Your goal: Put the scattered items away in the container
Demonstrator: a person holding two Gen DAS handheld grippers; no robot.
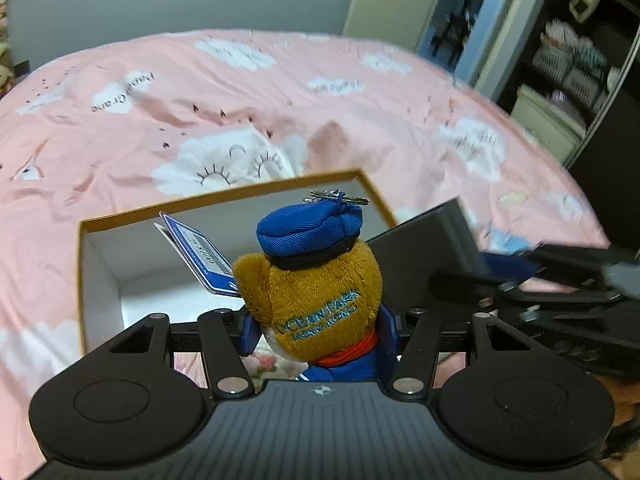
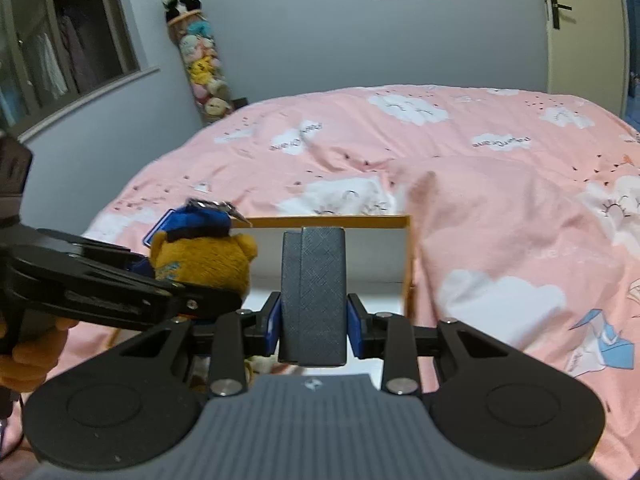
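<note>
- We see the brown plush bear [image 1: 316, 300] in a blue cap (keyring on top) upright between our left gripper's [image 1: 320, 334] fingers.
- The grey case [image 2: 313, 294] stands clamped in our right gripper [image 2: 314, 326].
- The open white-lined box [image 1: 104, 280] lies just ahead.

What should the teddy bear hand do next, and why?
Probably lower a little and let go. The left gripper is shut on the teddy bear keychain, which hangs over the open box, so it should drop inside.

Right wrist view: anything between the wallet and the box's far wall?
Nothing. Beyond the dark wallet clamped in the right hand-held gripper, only bare white interior reaches the box's far wall. The plush bear sits off to the left.
</note>
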